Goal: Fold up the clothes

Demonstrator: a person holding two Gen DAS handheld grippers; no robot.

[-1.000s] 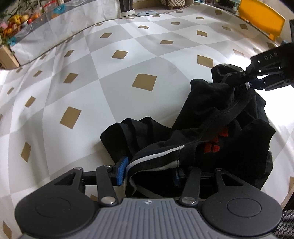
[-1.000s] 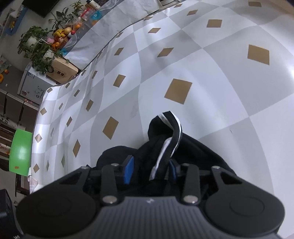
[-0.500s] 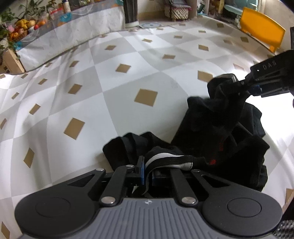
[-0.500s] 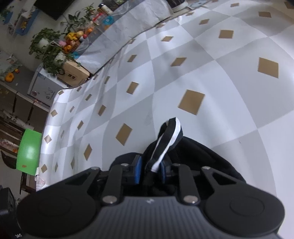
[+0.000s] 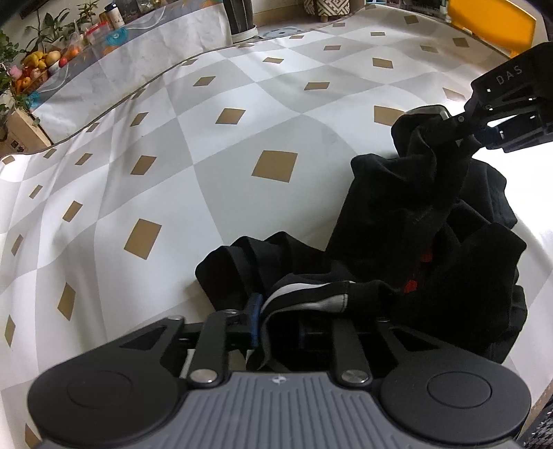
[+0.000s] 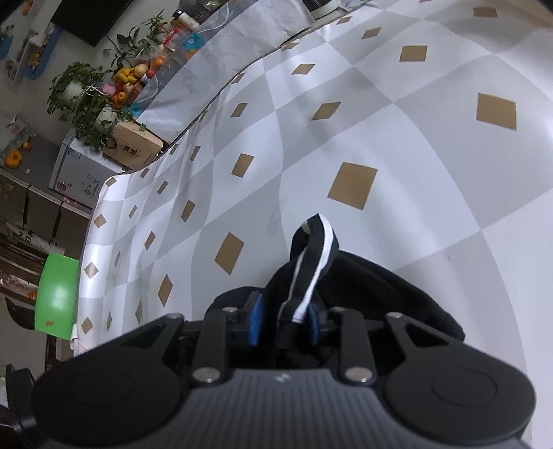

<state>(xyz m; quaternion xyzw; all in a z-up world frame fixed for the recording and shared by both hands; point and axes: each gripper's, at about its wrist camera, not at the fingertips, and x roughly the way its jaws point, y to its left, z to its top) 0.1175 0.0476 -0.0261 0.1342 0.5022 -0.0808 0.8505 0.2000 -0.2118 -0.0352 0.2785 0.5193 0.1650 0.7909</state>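
Observation:
A crumpled black garment (image 5: 414,224) with a white-striped band (image 5: 311,288) lies on the checked tablecloth (image 5: 172,172). My left gripper (image 5: 278,326) sits at its near edge. Its jaws are opening, with the striped band lying loosely between them against the left blue pad. My right gripper (image 6: 285,323) is at the garment's (image 6: 380,286) far end, jaws opening too. A loop of striped band (image 6: 318,241) stands up between its pads. In the left wrist view the right gripper (image 5: 452,121) shows at the upper right with fabric bunched at its fingers.
A yellow chair (image 5: 490,24) stands beyond the table's far right. Fruit and plants (image 5: 38,65) line the far left, with a cardboard box (image 6: 134,145) and a green stool (image 6: 57,290) past the table's left edge. A dark pot (image 5: 238,17) stands at the back.
Both grippers went from apart to pinched on the striped band half a second ago, and their jaws have since parted a little. The garment has barely shifted.

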